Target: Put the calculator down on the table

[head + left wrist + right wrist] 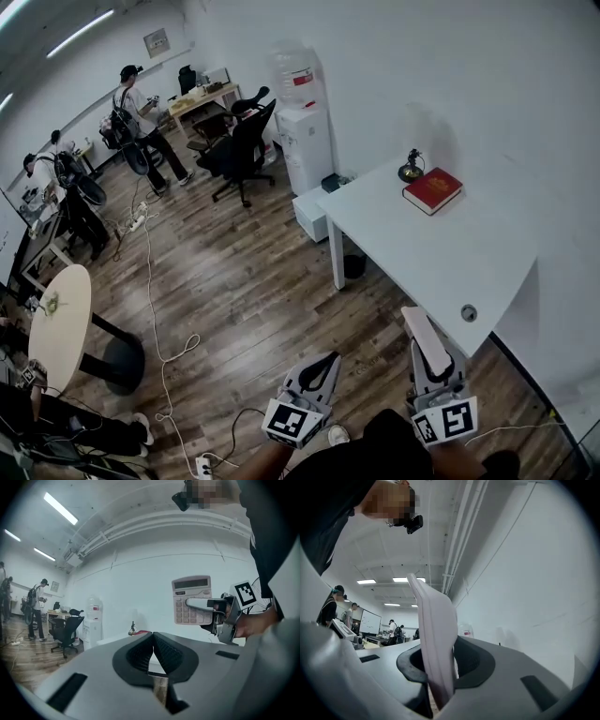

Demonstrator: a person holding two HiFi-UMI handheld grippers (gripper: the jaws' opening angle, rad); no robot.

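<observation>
- Presently the right gripper [433, 367] is clamped on the lower end of the calculator [425, 336]. The calculator juts beyond the jaws, in the air and tilted, at the near corner of the white table [422, 246], and is not yet set down.
- Left gripper [317, 370]: jaws pressed together with nothing between them, at 9 o'clock of the right one, above the wooden floor [253, 281].
- Risk, slipping: only one end of the calculator is held, so the long free end would likely pivot in the pads if it struck the table's edge.
- Risk, falling: the table's front edge and near corner lie just beside the calculator. A release this close to them could leave it overhanging, and it could tip to the floor.
- Risk, rocking: a round cable hole [469, 312] sits at 2 o'clock of the calculator's tip, and a corner set over it would not lie flat.
- Open room: bare tabletop stretches toward 12 and 1 o'clock.
- Obstacles: the red book [433, 189] and a small dark ornament [411, 169] stand well apart at the far end, and the wall closes the 3 o'clock side.
</observation>
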